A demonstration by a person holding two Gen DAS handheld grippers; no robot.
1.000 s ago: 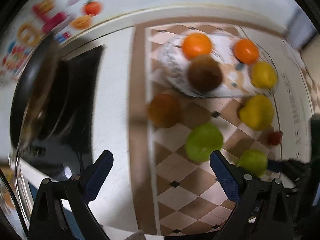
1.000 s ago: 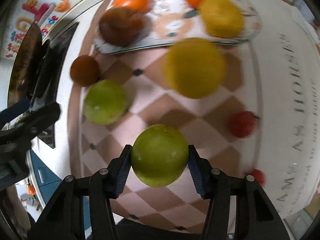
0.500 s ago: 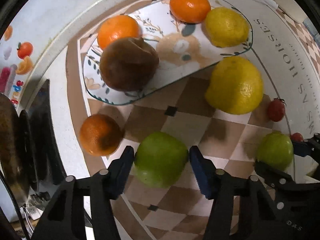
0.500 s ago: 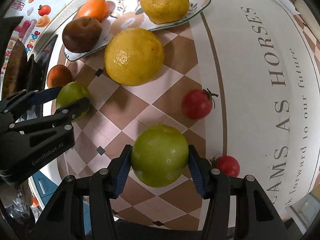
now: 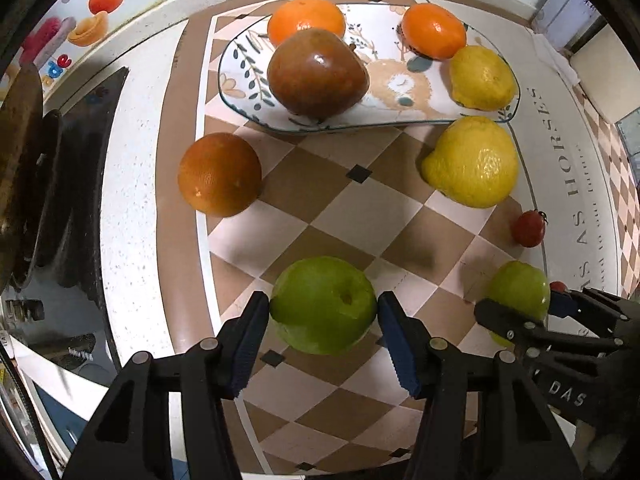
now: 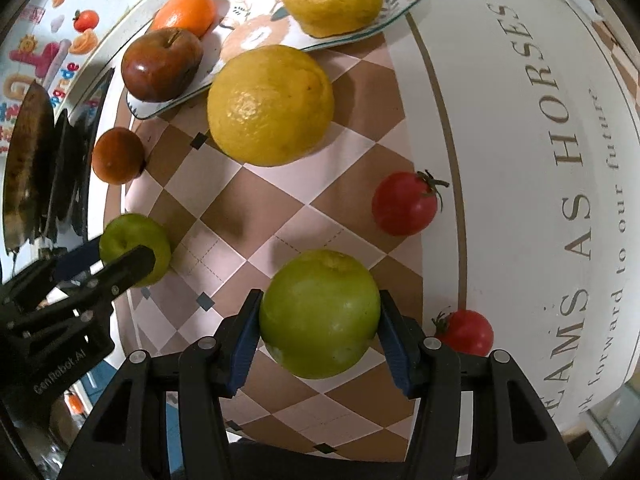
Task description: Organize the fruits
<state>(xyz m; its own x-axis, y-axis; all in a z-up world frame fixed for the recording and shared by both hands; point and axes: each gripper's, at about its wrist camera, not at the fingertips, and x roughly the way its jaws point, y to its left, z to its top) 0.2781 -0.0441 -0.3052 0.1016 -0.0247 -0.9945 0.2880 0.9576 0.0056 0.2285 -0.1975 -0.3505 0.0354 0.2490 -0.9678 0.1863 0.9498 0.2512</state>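
My left gripper [image 5: 323, 304] points straight down and is shut on a green apple [image 5: 323, 306] on the checkered mat [image 5: 360, 208]. The right gripper [image 6: 320, 304] is shut on a second green apple [image 6: 320, 314], and it shows at the right edge of the left wrist view as well [image 5: 520, 308]. Beyond them a patterned plate [image 5: 400, 118] holds a dark red-brown apple [image 5: 316, 72], two oranges [image 5: 306, 16] [image 5: 434, 30] and a lemon [image 5: 482, 78]. A large lemon [image 5: 472, 162] and a dark orange [image 5: 219, 174] lie loose on the mat.
Two small red tomatoes [image 6: 405, 204] [image 6: 466, 332] lie near the mat's lettered right border. A black stove top with a dark pan [image 5: 24, 168] takes up the left side. A white counter strip [image 5: 132, 200] runs between stove and mat.
My left gripper came down over the green apple with its jaws wide and closed on it. The right gripper shifted sideways with its apple, then held still.
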